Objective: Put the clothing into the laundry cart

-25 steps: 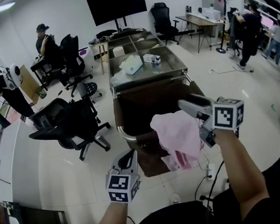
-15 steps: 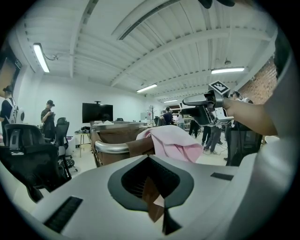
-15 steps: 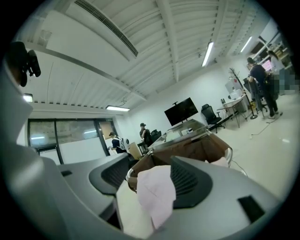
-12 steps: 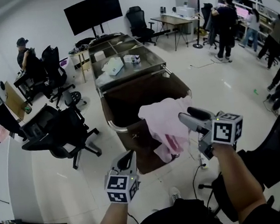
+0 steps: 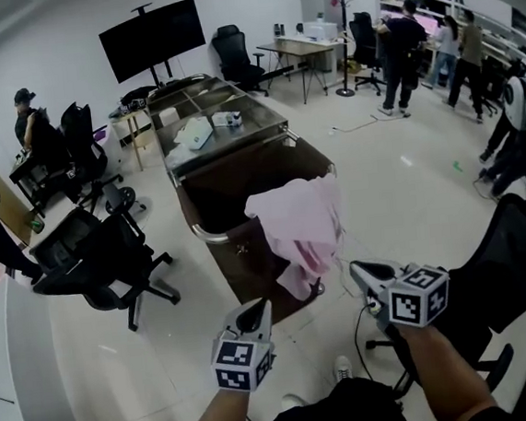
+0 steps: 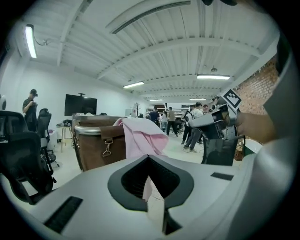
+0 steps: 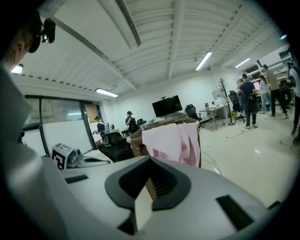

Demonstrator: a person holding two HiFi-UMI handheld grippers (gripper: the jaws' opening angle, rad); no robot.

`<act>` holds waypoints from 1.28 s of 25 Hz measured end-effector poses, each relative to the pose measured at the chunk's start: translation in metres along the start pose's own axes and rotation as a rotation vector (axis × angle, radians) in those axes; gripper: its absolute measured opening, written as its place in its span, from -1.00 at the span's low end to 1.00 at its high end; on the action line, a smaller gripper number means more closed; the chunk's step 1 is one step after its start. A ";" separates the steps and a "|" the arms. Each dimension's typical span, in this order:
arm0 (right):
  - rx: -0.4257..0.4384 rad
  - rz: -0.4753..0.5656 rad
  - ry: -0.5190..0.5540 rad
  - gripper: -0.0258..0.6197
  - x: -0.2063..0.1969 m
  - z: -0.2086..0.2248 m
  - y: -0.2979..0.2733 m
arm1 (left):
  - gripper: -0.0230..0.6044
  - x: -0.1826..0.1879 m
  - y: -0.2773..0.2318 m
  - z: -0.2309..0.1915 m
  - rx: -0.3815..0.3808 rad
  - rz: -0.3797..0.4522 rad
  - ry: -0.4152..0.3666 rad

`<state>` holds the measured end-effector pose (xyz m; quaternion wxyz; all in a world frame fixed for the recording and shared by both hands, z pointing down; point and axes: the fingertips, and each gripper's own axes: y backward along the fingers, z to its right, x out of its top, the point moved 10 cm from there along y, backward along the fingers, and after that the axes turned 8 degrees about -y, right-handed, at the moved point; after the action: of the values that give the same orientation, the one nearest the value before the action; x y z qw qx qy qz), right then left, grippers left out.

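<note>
A pink garment point(image 5: 300, 224) hangs draped over the near right rim of the brown laundry cart point(image 5: 212, 237), part inside and part down the outer wall. It also shows in the left gripper view as the pink garment point(image 6: 140, 137) on the cart point(image 6: 96, 145), and in the right gripper view as the pink garment point(image 7: 171, 142). My right gripper point(image 5: 362, 275) is below and to the right of it, apart from the cloth, jaws shut with nothing between them point(image 7: 143, 202). My left gripper point(image 5: 255, 316) hangs near the cart's front, shut and empty point(image 6: 150, 193).
A steel table point(image 5: 238, 141) with a few white items stands behind the cart. Black office chairs point(image 5: 96, 258) are at the left and another chair point(image 5: 517, 254) at the right. A cable point(image 5: 358, 330) lies on the floor. People stand at the back right and left.
The right gripper has let go of the pink garment, shut, and drawn back toward me. The garment now rests on the cart's rim. The left gripper has barely moved.
</note>
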<state>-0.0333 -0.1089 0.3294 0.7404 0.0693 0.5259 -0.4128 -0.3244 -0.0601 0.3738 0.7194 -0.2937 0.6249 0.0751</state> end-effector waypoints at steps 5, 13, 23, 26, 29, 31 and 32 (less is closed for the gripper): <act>0.024 0.022 -0.011 -0.91 -0.026 0.003 0.014 | -0.93 -0.001 0.000 0.023 -0.017 -0.009 -0.008; 0.085 -0.033 -0.057 -0.91 -0.040 0.033 0.027 | -0.93 0.003 -0.018 0.054 0.041 -0.013 0.015; 0.134 -0.092 -0.049 -0.91 -0.036 0.066 0.032 | -0.93 0.003 -0.035 0.084 0.100 -0.034 0.023; 0.148 -0.095 -0.043 -0.92 -0.033 0.069 0.029 | -0.93 0.001 -0.039 0.084 0.115 -0.043 0.029; 0.158 -0.099 -0.033 -0.92 -0.031 0.070 0.027 | -0.93 -0.001 -0.041 0.085 0.119 -0.049 0.036; 0.165 -0.091 -0.031 -0.92 -0.030 0.069 0.027 | -0.93 -0.002 -0.042 0.086 0.117 -0.052 0.039; 0.169 -0.086 -0.032 -0.92 -0.030 0.069 0.027 | -0.93 -0.002 -0.043 0.087 0.116 -0.054 0.039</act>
<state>0.0321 -0.1124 0.3761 0.7220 0.1022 0.4797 -0.4880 -0.2305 -0.0495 0.3941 0.7246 -0.2699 0.6340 0.0136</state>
